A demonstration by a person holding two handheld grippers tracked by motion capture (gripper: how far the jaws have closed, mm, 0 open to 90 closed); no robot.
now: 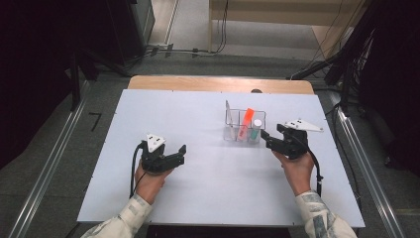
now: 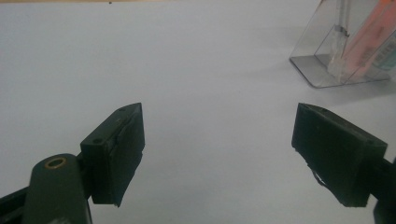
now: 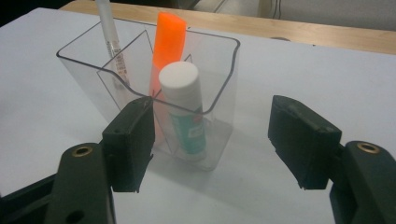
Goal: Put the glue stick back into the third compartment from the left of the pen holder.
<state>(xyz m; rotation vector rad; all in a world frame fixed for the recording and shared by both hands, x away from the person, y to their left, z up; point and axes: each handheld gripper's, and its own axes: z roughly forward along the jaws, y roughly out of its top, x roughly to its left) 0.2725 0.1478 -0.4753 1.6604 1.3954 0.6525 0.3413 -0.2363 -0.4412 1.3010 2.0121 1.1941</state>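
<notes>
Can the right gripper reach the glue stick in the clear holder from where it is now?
Probably yes: the right gripper is open just before the clear holder, and the glue stick stands upright with its white cap free above the rim.

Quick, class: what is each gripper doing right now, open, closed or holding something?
Left gripper: open, holding nothing.
Right gripper: open, empty, just short of the clear organiser.

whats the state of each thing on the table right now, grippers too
clear organizer: upright on the table, divided into compartments, not held
white pen: standing in a compartment, leaning
orange highlighter: standing in the organizer, capped
glue stick: upright in the near compartment, white cap on
right gripper: open, holding nothing, fingers just short of the organizer
left gripper: open, holding nothing, over bare table
</notes>
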